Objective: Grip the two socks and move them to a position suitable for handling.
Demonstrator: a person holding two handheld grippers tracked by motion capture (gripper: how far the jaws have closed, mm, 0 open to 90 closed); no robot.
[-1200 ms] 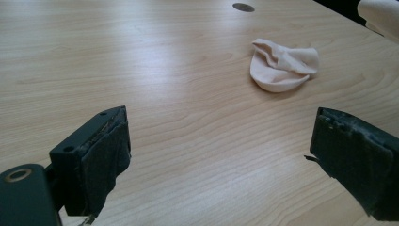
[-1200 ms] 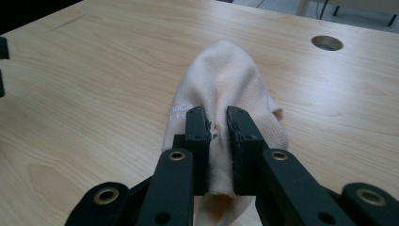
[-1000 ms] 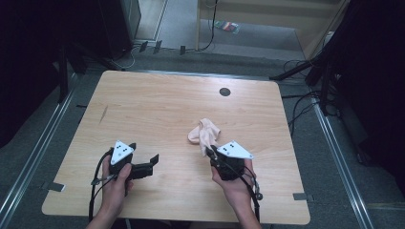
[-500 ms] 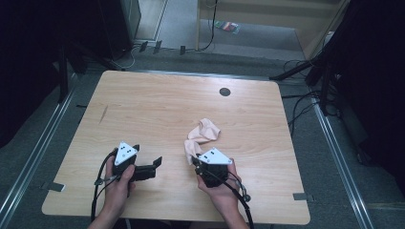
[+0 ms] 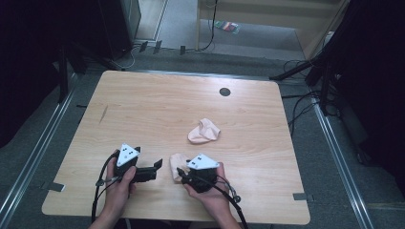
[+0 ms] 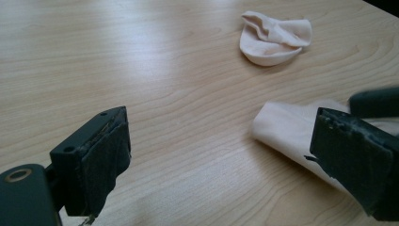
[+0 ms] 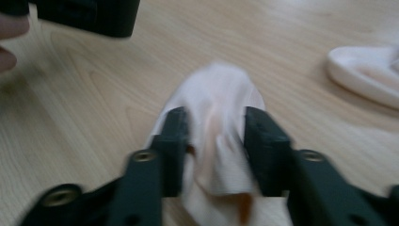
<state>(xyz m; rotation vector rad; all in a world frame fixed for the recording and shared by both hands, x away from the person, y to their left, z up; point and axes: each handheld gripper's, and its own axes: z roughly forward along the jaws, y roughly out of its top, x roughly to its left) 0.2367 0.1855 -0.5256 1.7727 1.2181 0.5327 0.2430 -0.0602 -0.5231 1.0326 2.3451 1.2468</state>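
A pale pink sock [image 5: 177, 166] lies near the counter's [image 5: 143, 109] front edge, between the right gripper's [image 7: 214, 141] fingers, which have just been opening. The left gripper [image 5: 155, 171], fingers apart, rests just beside. Another crumpled sock [image 5: 204, 131] lies mid-counter, bare wood around.

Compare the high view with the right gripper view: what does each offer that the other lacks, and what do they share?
High view: the whole table with its dark round hole. Right gripper view: a close look at the right gripper, whose jaws have just been opening with the near sock between them. Shared: that sock, the far sock and the left gripper.
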